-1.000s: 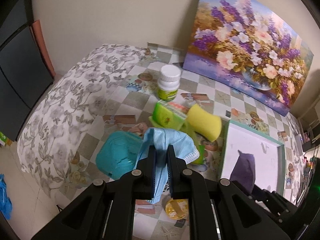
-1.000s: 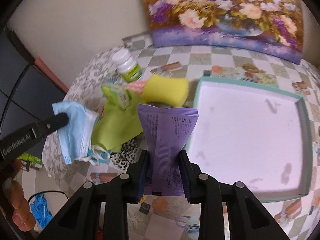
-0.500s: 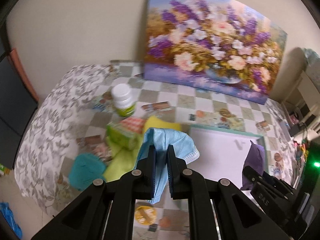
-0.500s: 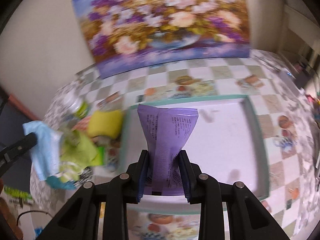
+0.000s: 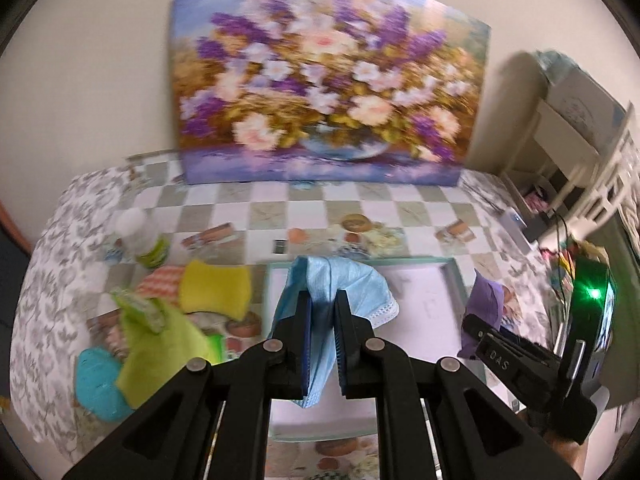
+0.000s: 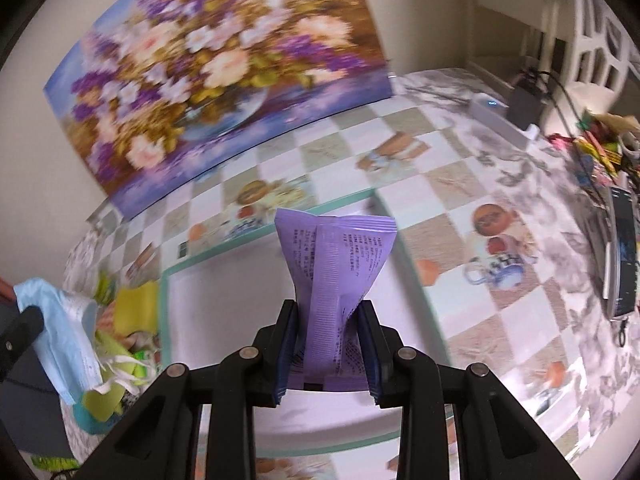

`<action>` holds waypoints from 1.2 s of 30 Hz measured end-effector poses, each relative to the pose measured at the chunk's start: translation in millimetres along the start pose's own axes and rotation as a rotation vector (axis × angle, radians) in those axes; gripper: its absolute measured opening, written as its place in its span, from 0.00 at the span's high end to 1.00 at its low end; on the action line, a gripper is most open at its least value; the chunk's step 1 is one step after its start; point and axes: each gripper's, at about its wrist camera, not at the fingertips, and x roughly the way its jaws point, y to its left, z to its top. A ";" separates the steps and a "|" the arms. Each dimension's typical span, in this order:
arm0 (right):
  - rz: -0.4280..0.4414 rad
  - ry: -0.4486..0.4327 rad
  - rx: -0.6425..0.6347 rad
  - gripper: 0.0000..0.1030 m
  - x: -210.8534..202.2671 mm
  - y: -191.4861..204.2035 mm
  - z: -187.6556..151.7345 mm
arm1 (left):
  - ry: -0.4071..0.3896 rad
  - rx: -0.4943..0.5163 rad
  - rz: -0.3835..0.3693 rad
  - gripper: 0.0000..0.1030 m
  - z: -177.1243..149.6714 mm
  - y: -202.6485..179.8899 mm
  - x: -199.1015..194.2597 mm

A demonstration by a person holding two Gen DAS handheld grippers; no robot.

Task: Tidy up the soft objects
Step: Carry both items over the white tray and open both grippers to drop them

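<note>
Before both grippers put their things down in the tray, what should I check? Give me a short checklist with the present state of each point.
1. Left gripper clamps the blue face mask: ok.
2. Right gripper clamps the purple packet: ok.
3. White tray has bare floor to receive them: ok.
4. Mask hangs over the tray, not over the yellow sponge pile: ok.
5. Packet is over the tray: ok.
6. Height of either item above the tray floor: cannot tell.

Soft indoor light, motion blur, fisheye edges
</note>
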 end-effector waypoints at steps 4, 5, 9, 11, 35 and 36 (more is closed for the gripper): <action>-0.022 0.004 0.027 0.69 5.3 -13.9 4.4 | 0.036 0.044 -0.040 0.90 0.2 -23.1 21.0; -0.025 0.006 0.031 0.69 7.8 -15.6 5.9 | 0.042 0.050 -0.046 0.90 0.2 -26.2 25.2; -0.043 0.011 0.028 0.69 16.9 -19.8 8.8 | 0.081 0.069 -0.076 0.90 -1.6 -36.3 50.9; -0.048 0.020 0.026 0.69 23.6 -21.1 9.1 | 0.110 0.068 -0.095 0.90 -3.4 -38.3 66.2; -0.068 0.108 -0.001 0.68 70.8 -17.5 8.1 | 0.263 -0.031 -0.040 0.75 -16.3 -3.4 174.5; -0.067 0.104 0.002 0.65 68.2 -17.3 9.1 | 0.257 -0.033 -0.043 0.60 -14.8 -3.1 171.3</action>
